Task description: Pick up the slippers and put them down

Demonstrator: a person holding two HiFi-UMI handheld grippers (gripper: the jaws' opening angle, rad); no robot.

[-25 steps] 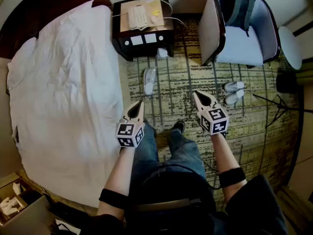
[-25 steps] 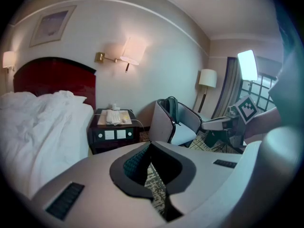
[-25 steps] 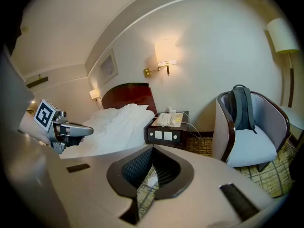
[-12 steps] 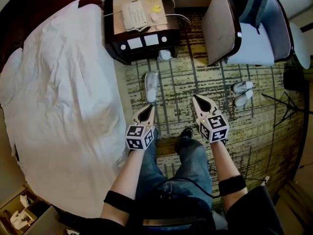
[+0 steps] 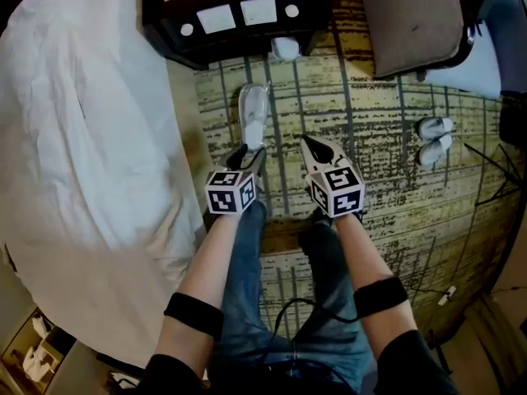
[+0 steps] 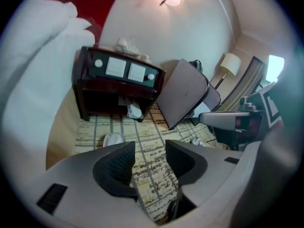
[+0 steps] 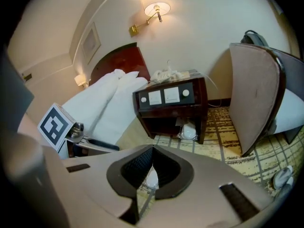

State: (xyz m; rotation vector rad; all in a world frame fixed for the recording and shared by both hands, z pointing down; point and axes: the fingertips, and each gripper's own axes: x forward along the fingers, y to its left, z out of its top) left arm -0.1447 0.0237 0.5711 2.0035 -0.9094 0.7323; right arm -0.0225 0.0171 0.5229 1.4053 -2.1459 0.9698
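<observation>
Both grippers have dropped toward the floor and pushed forward since the earlier frame, and the head has dipped with them, so the nightstand (image 5: 239,19) now sits at the top edge of the head view. The left gripper (image 5: 247,155) has its jaws partly spread; they have just been opening, and only carpet (image 5: 370,138) shows between them. The right gripper (image 5: 309,144) has its jaws pressed together at the tips and holds nothing.

A single white slipper (image 5: 254,113) lies flat on the carpet just ahead of the left gripper, its near end close to the jaw tips but not yet between them. In the left gripper view it peeks out just beyond the left jaw, a little off the line of the opening. From the right gripper it lies ahead and to the left. A pair of slippers (image 5: 434,138) lies well off to the right of the right gripper, beside the armchair (image 5: 412,15). The bed (image 5: 82,138) runs along to the left of the left gripper.

The slipper looks like a thin, hotel-type one, so it is probably very light, soft and floppy, and likely to bend or dangle once lifted. A good hold would seem to be the near end, pinching the sole edge, or the sole and upper together; for that the left gripper needs to shift slightly left so the slipper comes into the gap.
</observation>
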